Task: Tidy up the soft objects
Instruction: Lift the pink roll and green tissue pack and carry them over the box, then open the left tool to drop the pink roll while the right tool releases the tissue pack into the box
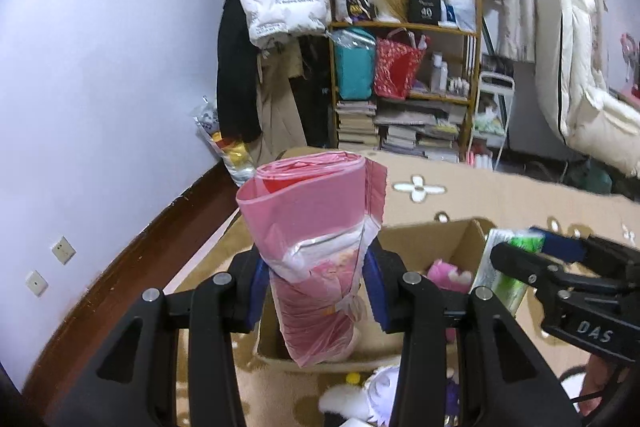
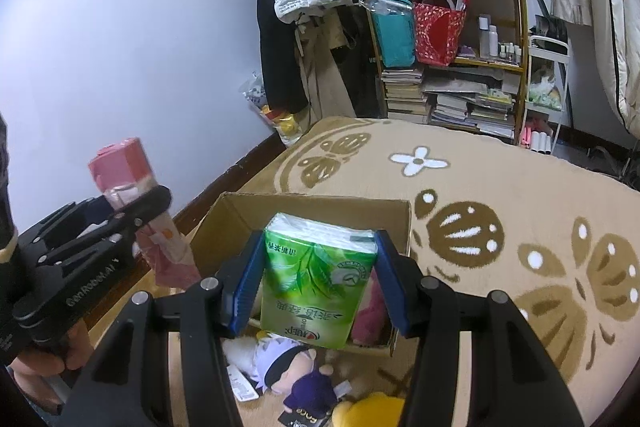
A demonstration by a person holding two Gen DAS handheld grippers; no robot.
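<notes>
Above the cardboard box (image 2: 320,205), the tissue pack (image 2: 318,277) hides its contents.

Each black plastic gripper, left gripper (image 1: 316,291) and right gripper (image 2: 318,283), has angular linkage arms, silver round pivot screws and blue ribbed pads on its fingers (image 2: 244,285). White lettering marks the side housings.
</notes>
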